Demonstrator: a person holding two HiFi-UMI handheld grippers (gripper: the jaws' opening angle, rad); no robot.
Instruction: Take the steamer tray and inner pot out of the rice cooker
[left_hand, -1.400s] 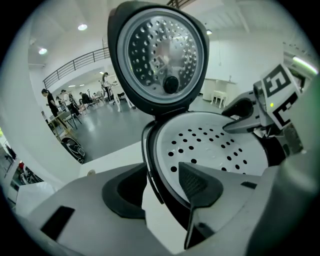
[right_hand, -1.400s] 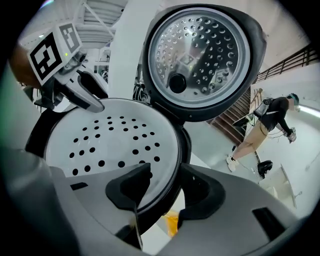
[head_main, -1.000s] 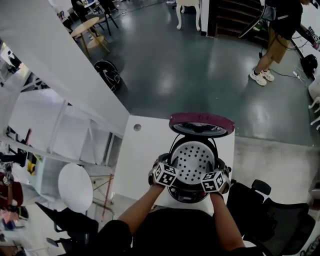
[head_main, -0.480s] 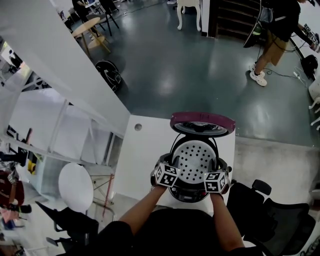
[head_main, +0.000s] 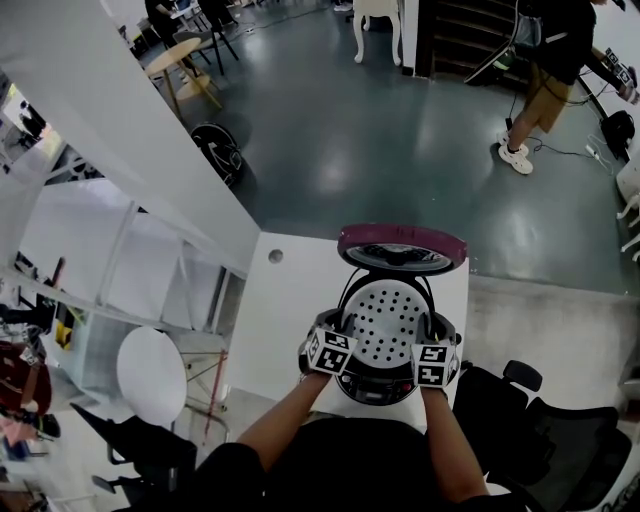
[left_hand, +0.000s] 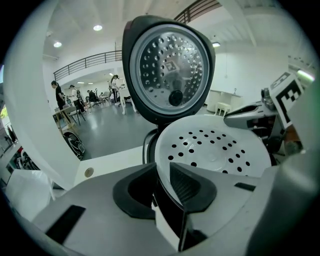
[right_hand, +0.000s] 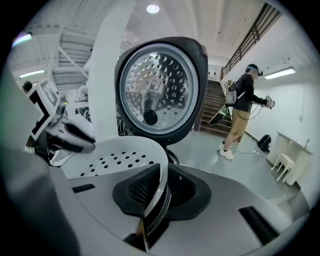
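Jaws of left gripper (left_hand: 162, 175) and right gripper (right_hand: 161, 187), just closing, pinch opposite rims of steamer tray (head_main: 385, 320), which spans between them atop rice cooker (head_main: 372, 388).

White perforated steamer tray (head_main: 385, 320), atop open rice cooker (head_main: 402, 238)

No legible text; the lid (left_hand: 170, 70) perhaps bears a logo
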